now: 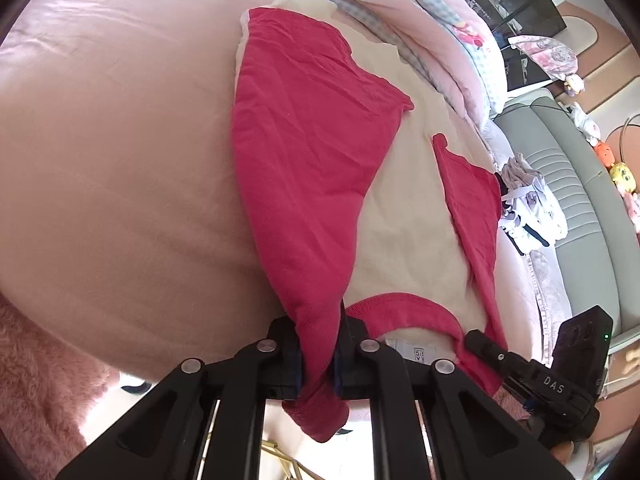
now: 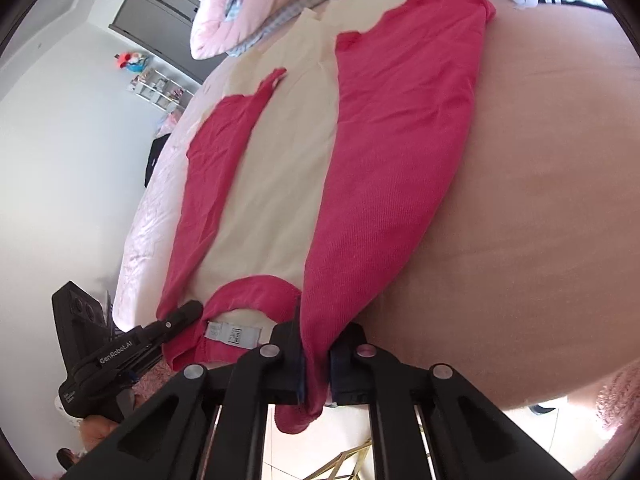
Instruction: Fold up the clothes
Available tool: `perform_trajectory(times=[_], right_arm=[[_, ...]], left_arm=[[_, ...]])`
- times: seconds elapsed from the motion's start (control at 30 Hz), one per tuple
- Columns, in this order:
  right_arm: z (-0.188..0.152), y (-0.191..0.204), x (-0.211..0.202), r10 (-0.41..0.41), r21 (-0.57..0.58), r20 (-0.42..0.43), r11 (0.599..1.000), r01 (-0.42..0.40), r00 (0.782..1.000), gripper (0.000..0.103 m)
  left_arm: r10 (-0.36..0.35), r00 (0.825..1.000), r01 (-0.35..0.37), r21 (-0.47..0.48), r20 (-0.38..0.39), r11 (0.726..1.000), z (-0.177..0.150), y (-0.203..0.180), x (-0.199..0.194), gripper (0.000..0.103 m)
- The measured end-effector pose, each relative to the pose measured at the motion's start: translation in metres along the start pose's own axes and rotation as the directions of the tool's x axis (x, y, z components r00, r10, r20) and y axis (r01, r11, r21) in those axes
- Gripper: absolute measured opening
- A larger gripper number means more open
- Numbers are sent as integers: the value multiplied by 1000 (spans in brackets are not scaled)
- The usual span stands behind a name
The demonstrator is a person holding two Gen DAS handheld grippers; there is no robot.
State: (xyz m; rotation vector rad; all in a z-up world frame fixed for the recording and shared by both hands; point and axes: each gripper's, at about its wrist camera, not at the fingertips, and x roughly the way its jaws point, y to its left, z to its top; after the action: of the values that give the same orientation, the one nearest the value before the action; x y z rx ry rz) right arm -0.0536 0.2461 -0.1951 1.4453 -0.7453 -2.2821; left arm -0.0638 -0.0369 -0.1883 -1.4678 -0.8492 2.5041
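Red and cream shirt lies flat on the pink bed cover, neck end toward the near edge of the bed, hem end toward the far side. Both red sleeves are folded inward over the cream body; the sleeve on the left gripper's side is broad and covers much of that half, the other sleeve is narrower and lies along the opposite edge. Red collar curves across the near end, with a white label showing inside it. Left gripper: jaws clenched on a bunched fold of red cloth at the shoulder, a tuft of fabric hanging out below the pads. Right gripper: same condition, jaws clamped on the red cloth at the other shoulder, cloth pinched between the blue pads. Each camera sees the opposite gripper at the far corner of the collar, touching the shirt. Both grip points sit at the near edge of the bed, one each side of the collar. Beyond the hem: a rolled pink quilt with a checked lining, just beside the shirt. A small heap of pale clothes sits on the bed near the grey padded headboard. Fuzzy pink rug visible below the bed edge.
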Motion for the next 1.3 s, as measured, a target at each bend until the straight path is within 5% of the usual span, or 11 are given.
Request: perform_trajectory(times=[0.33,0.47,0.57,0.67,0.73,0.8,0.87,0.97,1.07,1.2,1.3], right_arm=[[3,26,-43,-17,-121,75,992,26,997,4],[-16,6,-39,-32,-70,26,997,34,999,4],[-29,-9,-22,-117,-60,-76,992,113,990,5],[-26,-12,-26,-113,-50,-103,993,108,988,6],[-22,-4,-37,-124,-72,-99,991,117,987,8],[-20,7,-52,-151,-119,-76,983,141,986,9],[-17,17,-66,-216,-188,-65,961,201,974,11],[2,28,-83,-278,-249,-37,933,260,960,11],[43,30,-89,-265,-285,15,923,258,964,11],[129,49,-63,-292,-364,84,881,302,953,11],[209,53,-27,-321,-412,121,844,342,939,11]], left_arm=[[3,1000,-5,64,25,998,-5,-18,-25,5],[47,998,-44,70,-40,997,-17,-9,-16,5],[2,992,-7,-35,-124,999,-16,9,-5,6],[-22,983,7,-85,-182,996,-11,15,-8,9],[35,978,-50,-70,-206,996,-11,14,-19,23],[95,978,-107,-59,-187,992,-11,14,-38,54],[121,984,-129,-53,-130,990,-6,13,-59,58],[185,983,-184,52,-12,982,21,2,-76,58],[158,987,-162,254,36,954,70,-21,-58,58],[129,989,-151,476,78,867,160,-60,-9,58],[170,980,-198,495,101,846,235,-72,45,58]])
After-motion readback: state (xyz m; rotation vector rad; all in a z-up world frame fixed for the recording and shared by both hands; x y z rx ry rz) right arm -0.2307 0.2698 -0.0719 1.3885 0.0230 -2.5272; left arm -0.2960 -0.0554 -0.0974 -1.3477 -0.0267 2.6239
